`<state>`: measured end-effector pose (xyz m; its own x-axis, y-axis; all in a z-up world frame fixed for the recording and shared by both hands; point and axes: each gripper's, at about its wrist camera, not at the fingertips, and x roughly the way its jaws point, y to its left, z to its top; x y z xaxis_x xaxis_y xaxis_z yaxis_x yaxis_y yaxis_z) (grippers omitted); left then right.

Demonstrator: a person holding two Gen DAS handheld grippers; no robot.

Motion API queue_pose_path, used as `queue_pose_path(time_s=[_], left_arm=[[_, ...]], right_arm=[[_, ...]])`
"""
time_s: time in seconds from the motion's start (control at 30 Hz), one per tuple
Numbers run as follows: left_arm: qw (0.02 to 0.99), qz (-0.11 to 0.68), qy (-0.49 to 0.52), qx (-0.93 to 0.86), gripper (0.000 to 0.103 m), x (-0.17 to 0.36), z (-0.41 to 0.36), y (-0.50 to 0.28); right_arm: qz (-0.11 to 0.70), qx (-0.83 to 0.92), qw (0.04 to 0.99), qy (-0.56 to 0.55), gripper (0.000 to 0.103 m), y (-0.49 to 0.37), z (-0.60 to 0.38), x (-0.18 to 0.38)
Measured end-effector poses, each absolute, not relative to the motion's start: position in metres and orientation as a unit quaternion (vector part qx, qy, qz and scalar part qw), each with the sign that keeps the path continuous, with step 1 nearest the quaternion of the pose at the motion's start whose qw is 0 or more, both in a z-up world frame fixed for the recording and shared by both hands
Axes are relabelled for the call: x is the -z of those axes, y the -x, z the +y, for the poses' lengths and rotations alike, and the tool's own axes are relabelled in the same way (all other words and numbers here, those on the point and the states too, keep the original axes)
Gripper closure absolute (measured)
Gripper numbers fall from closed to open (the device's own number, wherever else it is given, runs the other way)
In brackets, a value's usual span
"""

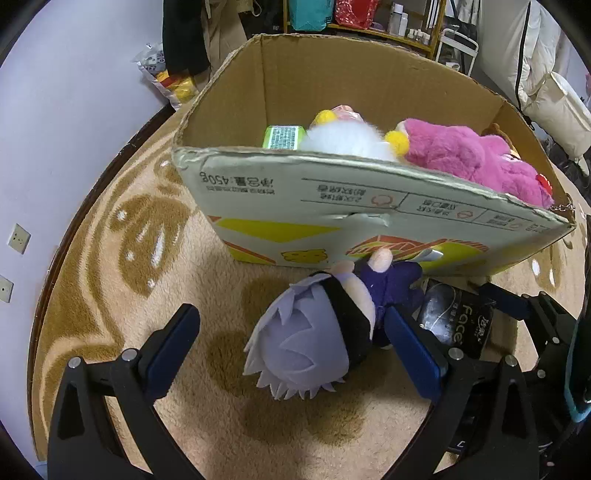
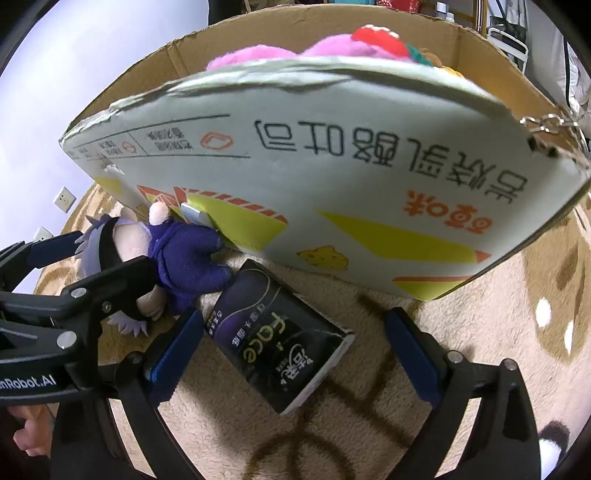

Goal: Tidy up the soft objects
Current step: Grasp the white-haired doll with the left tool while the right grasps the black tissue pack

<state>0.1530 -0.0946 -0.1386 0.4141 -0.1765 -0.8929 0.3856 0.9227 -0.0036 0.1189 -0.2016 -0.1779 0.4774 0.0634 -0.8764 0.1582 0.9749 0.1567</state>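
A plush doll point(image 1: 325, 328) with pale lilac hair and a dark purple outfit lies on the rug against the cardboard box point(image 1: 332, 206). My left gripper point(image 1: 291, 328) is open with the doll's head between its fingers. A black tissue pack point(image 2: 277, 332) lies on the rug beside the doll. My right gripper point(image 2: 295, 336) is open around the pack. The box holds a pink plush point(image 1: 465, 155), a white plush point(image 1: 347, 136) and a green pack point(image 1: 284, 136). The doll also shows in the right wrist view point(image 2: 184, 254), with the left gripper over it.
The box point(image 2: 332, 155) stands on a beige and brown rug point(image 1: 147, 258). A white wall with sockets point(image 1: 18, 238) is at the left. Shelves point(image 1: 369, 18) and bags stand behind the box. A keychain point(image 2: 546, 122) hangs at the box's right corner.
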Motion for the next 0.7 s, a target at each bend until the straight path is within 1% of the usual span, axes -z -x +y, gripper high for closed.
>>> queue_pose_path(time_s=[0.17, 0.33, 0.4, 0.43, 0.47, 0.53, 0.57, 0.6, 0.63, 0.67, 0.7], left_arm=[[0.831, 0.518, -0.097, 0.176, 0.004, 0.145, -0.092, -0.154], [0.821, 0.529, -0.090, 0.193, 0.018, 0.150, -0.092, -0.156], [0.820, 0.529, -0.090, 0.202, 0.029, 0.149, -0.094, -0.154], [0.818, 0.530, -0.086, 0.207, 0.032, 0.149, -0.094, -0.154], [0.816, 0.531, -0.082, 0.212, 0.038, 0.148, -0.094, -0.154], [0.816, 0.530, -0.081, 0.214, 0.040, 0.147, -0.095, -0.153], [0.817, 0.529, -0.083, 0.214, 0.042, 0.147, -0.096, -0.152], [0.818, 0.528, -0.085, 0.213, 0.046, 0.147, -0.096, -0.151], [0.819, 0.527, -0.087, 0.211, 0.048, 0.146, -0.094, -0.147], [0.820, 0.526, -0.090, 0.208, 0.048, 0.145, -0.094, -0.146], [0.820, 0.525, -0.087, 0.209, 0.049, 0.145, -0.092, -0.143]], right_arm=[[0.512, 0.028, 0.853, -0.101, 0.000, -0.122, -0.200, 0.177], [0.512, 0.027, 0.854, -0.092, 0.000, -0.123, -0.192, 0.182], [0.512, 0.027, 0.854, -0.089, 0.001, -0.123, -0.188, 0.183], [0.512, 0.027, 0.854, -0.086, 0.002, -0.123, -0.187, 0.183], [0.512, 0.027, 0.854, -0.083, 0.004, -0.122, -0.185, 0.185], [0.512, 0.027, 0.855, -0.074, 0.006, -0.117, -0.189, 0.187], [0.513, 0.028, 0.855, -0.070, 0.009, -0.116, -0.188, 0.189], [0.512, 0.029, 0.856, -0.066, 0.011, -0.114, -0.189, 0.189], [0.512, 0.032, 0.856, -0.063, 0.016, -0.113, -0.188, 0.189], [0.512, 0.035, 0.856, -0.060, 0.021, -0.112, -0.188, 0.189], [0.510, 0.038, 0.857, -0.061, 0.024, -0.110, -0.189, 0.189]])
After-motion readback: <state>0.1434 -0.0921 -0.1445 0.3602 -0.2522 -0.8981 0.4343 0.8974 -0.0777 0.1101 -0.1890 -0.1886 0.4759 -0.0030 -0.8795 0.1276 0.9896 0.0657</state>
